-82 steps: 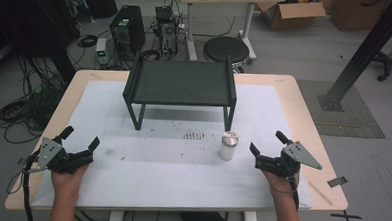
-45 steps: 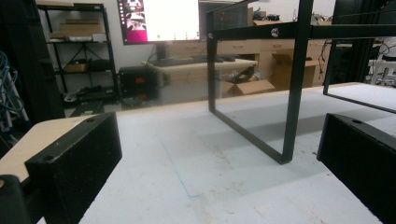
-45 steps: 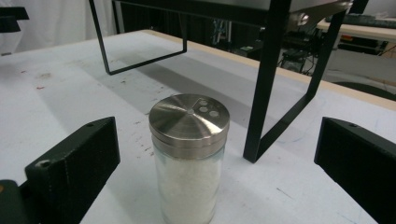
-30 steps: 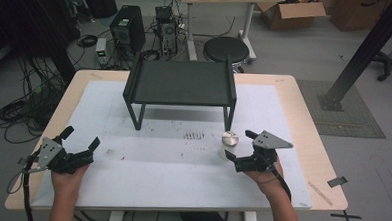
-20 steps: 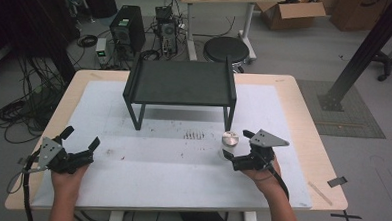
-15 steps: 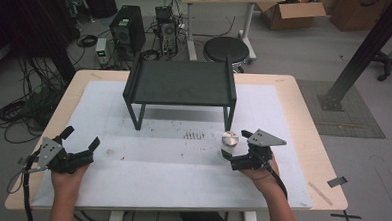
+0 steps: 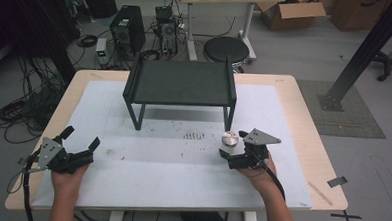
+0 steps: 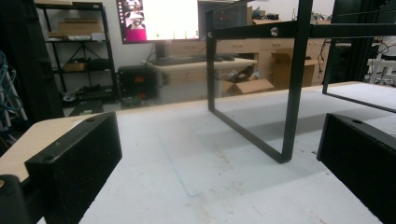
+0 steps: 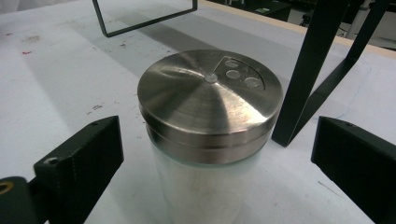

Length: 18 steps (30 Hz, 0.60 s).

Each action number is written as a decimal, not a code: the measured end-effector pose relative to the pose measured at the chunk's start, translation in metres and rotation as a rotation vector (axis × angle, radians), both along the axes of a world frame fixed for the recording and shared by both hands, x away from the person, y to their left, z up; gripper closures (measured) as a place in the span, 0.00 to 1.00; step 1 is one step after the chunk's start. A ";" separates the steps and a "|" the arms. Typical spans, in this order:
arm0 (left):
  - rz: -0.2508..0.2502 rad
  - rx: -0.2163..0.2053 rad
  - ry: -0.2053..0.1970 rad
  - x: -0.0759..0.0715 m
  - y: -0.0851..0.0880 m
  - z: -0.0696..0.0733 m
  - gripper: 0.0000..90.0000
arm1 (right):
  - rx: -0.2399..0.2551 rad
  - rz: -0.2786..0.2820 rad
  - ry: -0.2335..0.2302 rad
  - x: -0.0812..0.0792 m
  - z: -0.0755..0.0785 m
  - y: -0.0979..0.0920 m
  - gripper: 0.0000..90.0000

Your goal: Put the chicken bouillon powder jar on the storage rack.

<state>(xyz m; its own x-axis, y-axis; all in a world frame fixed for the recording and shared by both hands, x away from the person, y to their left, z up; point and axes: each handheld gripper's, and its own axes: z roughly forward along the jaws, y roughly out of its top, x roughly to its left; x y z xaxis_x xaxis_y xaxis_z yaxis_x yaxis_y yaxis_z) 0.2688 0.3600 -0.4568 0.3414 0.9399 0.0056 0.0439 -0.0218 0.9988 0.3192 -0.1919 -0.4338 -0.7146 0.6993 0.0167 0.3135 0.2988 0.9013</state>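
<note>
From above, the shaker (image 7: 229, 140) is just a small silver disc on the white mat (image 7: 171, 164), standing by the front right leg of the black rack (image 7: 180, 85), with the right hand-held gripper (image 7: 234, 151) drawn up around it from the near side. The right gripper view fills in what that hides: a brushed steel lid (image 9: 210, 100) with three small holes near one edge, over a clear body packed with white grains, upright, and both black jaws standing off it with mat showing on either side. Those jaws have just been closing a little with the shaker between them, yet the pads are not pressing on it. The rack leg (image 9: 310, 70) rises right behind the shaker, very near it. The left hand-held gripper (image 7: 80, 143) rests at the near left of the desk (image 7: 303, 120), jaws spread wide with nothing in them; its own view looks across bare mat to the rack's left frame (image 8: 292, 84). Beyond the desk stand a stool (image 7: 225, 49), a computer tower (image 7: 127, 32) and cardboard boxes (image 7: 293, 12).
</note>
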 end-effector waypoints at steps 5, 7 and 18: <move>0.000 0.000 0.001 0.000 0.000 0.000 0.00 | 0.001 0.008 0.015 0.001 -0.001 0.001 0.09; 0.000 0.000 0.000 0.000 0.000 0.000 0.00 | -0.001 0.010 0.017 0.002 -0.001 0.001 0.10; -0.001 0.000 0.000 0.000 0.000 0.000 0.00 | 0.003 0.029 0.029 0.003 -0.002 0.001 0.22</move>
<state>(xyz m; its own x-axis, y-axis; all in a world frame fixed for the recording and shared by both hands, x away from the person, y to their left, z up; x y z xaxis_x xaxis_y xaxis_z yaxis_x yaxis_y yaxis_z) 0.2689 0.3600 -0.4568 0.3427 0.9394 0.0054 0.0441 -0.0218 0.9988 0.3220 -0.1908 -0.4353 -0.7339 0.6781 0.0397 0.3306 0.3054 0.8930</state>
